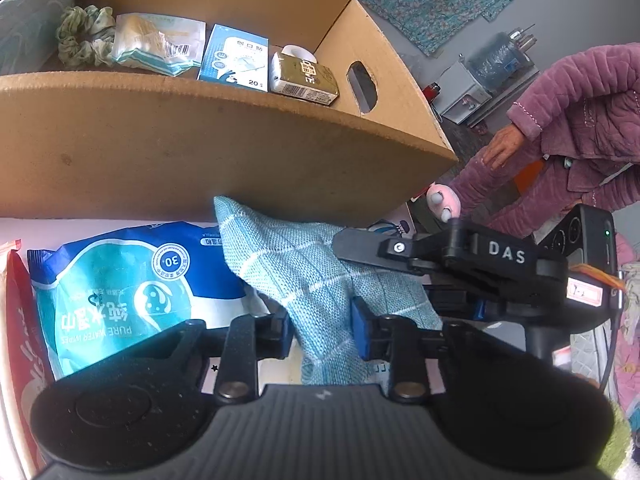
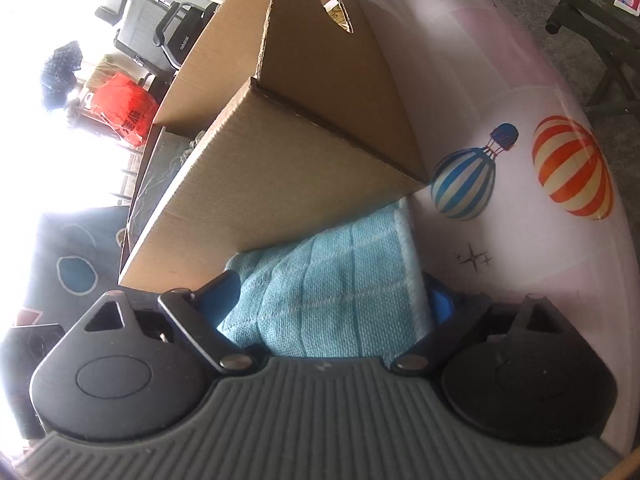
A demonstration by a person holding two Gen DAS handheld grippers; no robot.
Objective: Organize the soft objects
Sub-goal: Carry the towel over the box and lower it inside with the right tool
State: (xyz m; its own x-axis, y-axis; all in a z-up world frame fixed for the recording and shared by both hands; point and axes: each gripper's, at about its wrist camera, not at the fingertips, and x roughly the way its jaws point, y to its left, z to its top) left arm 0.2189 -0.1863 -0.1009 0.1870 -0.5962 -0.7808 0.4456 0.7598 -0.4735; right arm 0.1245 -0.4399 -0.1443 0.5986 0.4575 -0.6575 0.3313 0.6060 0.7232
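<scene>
Far left on the table, a red packet, then the pure water wipes pack lying flat just beside the left gripper. Its blue pads stand apart with the teal towel rising between them, though whether they actually press the cloth I cannot tell. Moving right, the right gripper reaches across the same towel; in its own view the towel fills the spread jaws, apparently clasped. The fold runs up toward the cardboard box, leaning on its near wall. Inside already: scrunchie, sachet, mask pack, tissue pack. Next, I judge: up and over that wall.
</scene>
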